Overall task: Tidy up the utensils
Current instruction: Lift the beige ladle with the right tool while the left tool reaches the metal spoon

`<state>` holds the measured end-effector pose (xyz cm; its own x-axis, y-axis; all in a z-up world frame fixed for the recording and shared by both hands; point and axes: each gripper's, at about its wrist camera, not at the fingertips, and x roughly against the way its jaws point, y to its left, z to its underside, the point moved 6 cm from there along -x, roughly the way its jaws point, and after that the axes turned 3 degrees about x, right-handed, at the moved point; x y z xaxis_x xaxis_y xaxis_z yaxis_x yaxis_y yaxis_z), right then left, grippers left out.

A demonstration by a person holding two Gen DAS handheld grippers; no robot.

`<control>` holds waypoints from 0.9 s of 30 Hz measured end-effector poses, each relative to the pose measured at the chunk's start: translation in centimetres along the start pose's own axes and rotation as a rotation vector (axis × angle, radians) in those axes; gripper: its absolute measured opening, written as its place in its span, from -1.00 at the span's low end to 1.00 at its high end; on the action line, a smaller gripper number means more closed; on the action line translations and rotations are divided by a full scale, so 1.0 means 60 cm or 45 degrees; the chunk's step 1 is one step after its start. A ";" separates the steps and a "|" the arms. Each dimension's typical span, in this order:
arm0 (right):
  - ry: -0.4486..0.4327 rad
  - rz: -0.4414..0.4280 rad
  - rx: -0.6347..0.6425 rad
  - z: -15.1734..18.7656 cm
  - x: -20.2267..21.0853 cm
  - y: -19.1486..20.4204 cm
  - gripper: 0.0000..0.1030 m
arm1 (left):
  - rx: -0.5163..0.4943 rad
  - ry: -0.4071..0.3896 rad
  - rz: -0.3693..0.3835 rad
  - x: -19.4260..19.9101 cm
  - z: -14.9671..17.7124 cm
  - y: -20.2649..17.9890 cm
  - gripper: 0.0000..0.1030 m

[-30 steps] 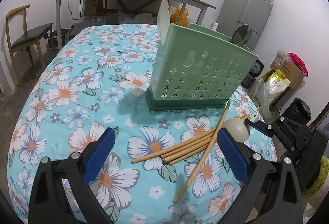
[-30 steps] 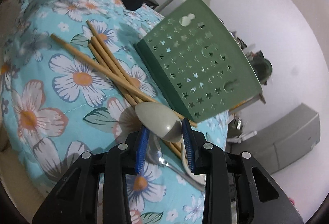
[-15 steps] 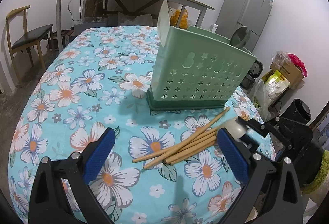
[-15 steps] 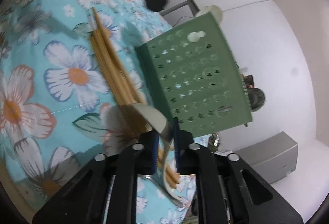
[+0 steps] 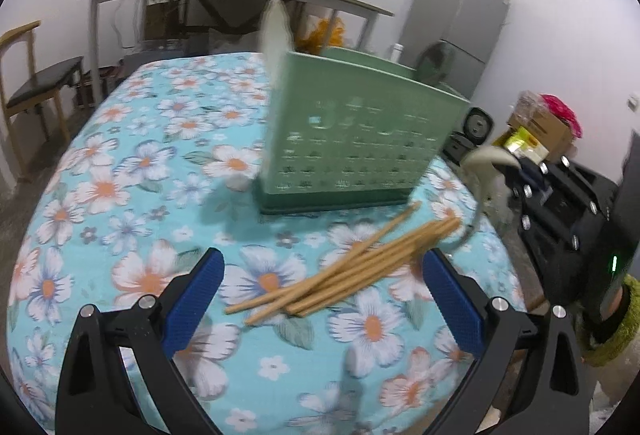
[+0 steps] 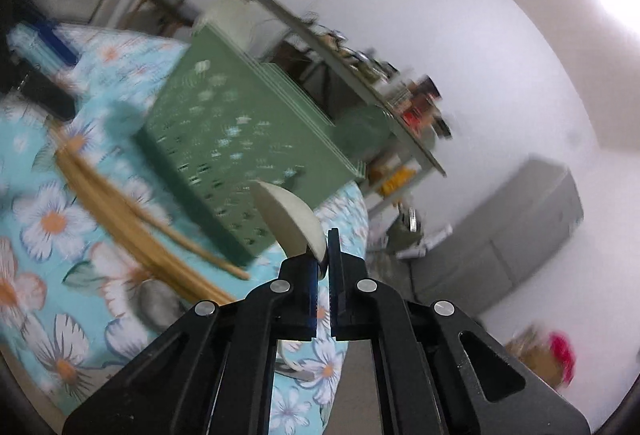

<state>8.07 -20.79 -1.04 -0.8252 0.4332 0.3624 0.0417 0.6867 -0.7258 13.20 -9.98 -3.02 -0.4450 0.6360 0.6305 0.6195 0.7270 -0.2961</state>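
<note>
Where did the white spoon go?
The white spoon is off the table, pinched in the right gripper, just in front of the green utensil holder. In the left wrist view it hangs at the table's right edge, right of the holder.

The desk (image 5: 120,163) wears a matt printed cloth with flowers. The green holder (image 5: 360,139) at mid-frame looks like smooth perforated plastic, the chopsticks (image 5: 344,271) below it like plain matt wood. The cream spoon (image 6: 292,219) looks smooth, faintly glossy, between black plastic hand-held gripper (image 6: 322,263) fingers
</note>
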 end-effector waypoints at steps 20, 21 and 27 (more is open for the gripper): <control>0.130 0.033 -0.645 0.084 -0.007 -0.126 -0.96 | 0.096 0.298 0.438 -0.120 0.045 -0.148 -0.21; 0.129 0.032 -0.651 0.082 -0.010 -0.127 -0.96 | 0.127 0.320 0.430 -0.129 0.048 -0.144 -0.23; 0.124 0.030 -0.680 0.092 0.000 -0.130 -0.96 | 0.242 0.397 0.385 -0.158 0.063 -0.121 -0.28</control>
<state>4.65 -29.34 1.40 -0.7658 0.4865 0.4205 0.3609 0.8664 -0.3451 10.47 -20.31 -9.57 -0.0294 0.7396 0.6724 0.5494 0.5739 -0.6073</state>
